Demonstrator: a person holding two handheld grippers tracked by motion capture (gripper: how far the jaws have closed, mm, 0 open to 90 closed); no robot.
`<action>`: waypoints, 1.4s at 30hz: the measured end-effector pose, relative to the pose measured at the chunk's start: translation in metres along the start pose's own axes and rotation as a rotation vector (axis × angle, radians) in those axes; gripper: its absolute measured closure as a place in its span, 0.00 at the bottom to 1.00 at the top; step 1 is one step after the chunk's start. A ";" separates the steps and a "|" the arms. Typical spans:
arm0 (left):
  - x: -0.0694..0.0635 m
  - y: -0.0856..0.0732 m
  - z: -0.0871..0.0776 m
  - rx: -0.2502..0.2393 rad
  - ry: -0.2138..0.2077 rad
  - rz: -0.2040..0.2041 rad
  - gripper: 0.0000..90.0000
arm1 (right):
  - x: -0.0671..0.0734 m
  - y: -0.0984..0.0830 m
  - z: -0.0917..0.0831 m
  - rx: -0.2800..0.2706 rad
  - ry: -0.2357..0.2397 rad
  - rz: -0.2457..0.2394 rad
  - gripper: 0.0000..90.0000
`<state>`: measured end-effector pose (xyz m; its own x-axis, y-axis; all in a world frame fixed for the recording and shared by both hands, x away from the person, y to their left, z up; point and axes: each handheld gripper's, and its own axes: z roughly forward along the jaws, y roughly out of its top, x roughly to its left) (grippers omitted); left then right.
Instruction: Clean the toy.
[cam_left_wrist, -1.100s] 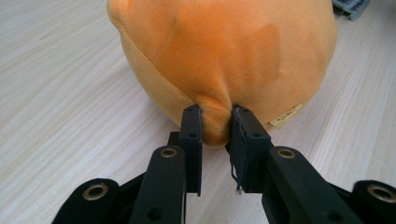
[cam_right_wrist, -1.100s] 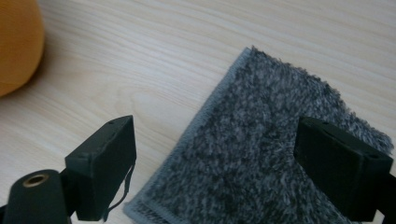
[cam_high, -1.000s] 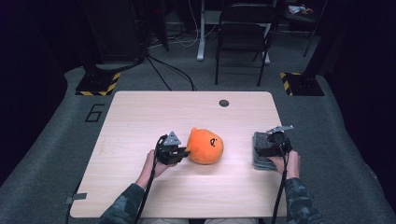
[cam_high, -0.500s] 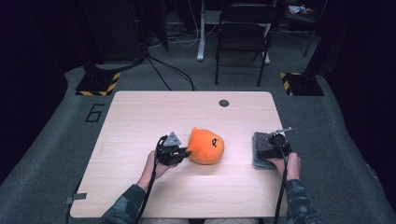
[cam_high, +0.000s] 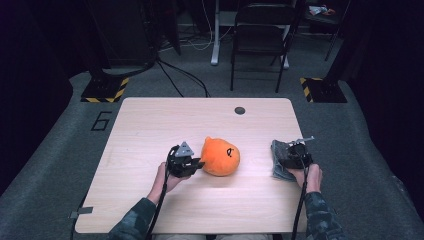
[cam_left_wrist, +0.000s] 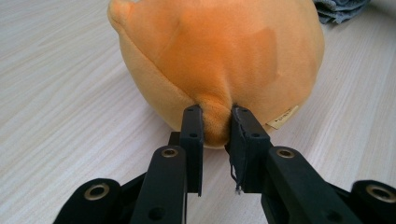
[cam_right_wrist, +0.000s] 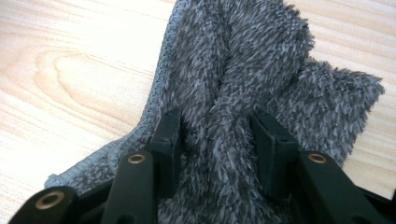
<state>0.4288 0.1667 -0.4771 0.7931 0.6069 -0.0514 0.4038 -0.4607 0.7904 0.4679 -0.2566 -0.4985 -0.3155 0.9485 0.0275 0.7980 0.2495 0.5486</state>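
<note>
An orange plush toy (cam_high: 220, 156) with a small black face mark lies on the wooden table (cam_high: 175, 120) near its middle. My left gripper (cam_high: 199, 164) is at its left side, shut on a pinched fold of the plush (cam_left_wrist: 219, 51) between its pads (cam_left_wrist: 192, 126). A grey fluffy cloth (cam_high: 276, 160) lies near the table's right edge. My right gripper (cam_high: 287, 156) is down on it; its jaws have just been closing, and a bunched ridge of the cloth (cam_right_wrist: 233, 70) is squeezed between them. In its own view the right gripper (cam_right_wrist: 217, 130) has a fingertip on each side of that ridge.
A dark round grommet (cam_high: 240, 110) sits in the tabletop near the far edge. Behind the table stand a black chair (cam_high: 260, 40) and two yellow-black striped floor bases (cam_high: 105, 90) (cam_high: 320, 87). The cloth lies close to the table's right edge.
The right gripper's jaws have closed onto the grey cloth and gathered it. The left gripper and the plush toy have stayed where they were.
</note>
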 end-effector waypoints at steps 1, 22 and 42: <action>0.000 0.000 0.000 -0.003 0.006 0.000 0.84 | 0.000 0.000 0.000 0.000 0.000 0.001 0.63; -0.001 0.001 0.000 -0.011 0.017 0.004 0.84 | 0.006 0.002 -0.004 -0.076 0.054 -0.079 0.83; -0.003 0.002 -0.001 -0.019 0.026 0.003 0.84 | 0.035 0.020 -0.036 -0.152 0.178 -0.133 0.82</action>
<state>0.4265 0.1647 -0.4750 0.7820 0.6224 -0.0335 0.3926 -0.4501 0.8021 0.4544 -0.2249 -0.4565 -0.5083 0.8568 0.0863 0.6613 0.3243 0.6764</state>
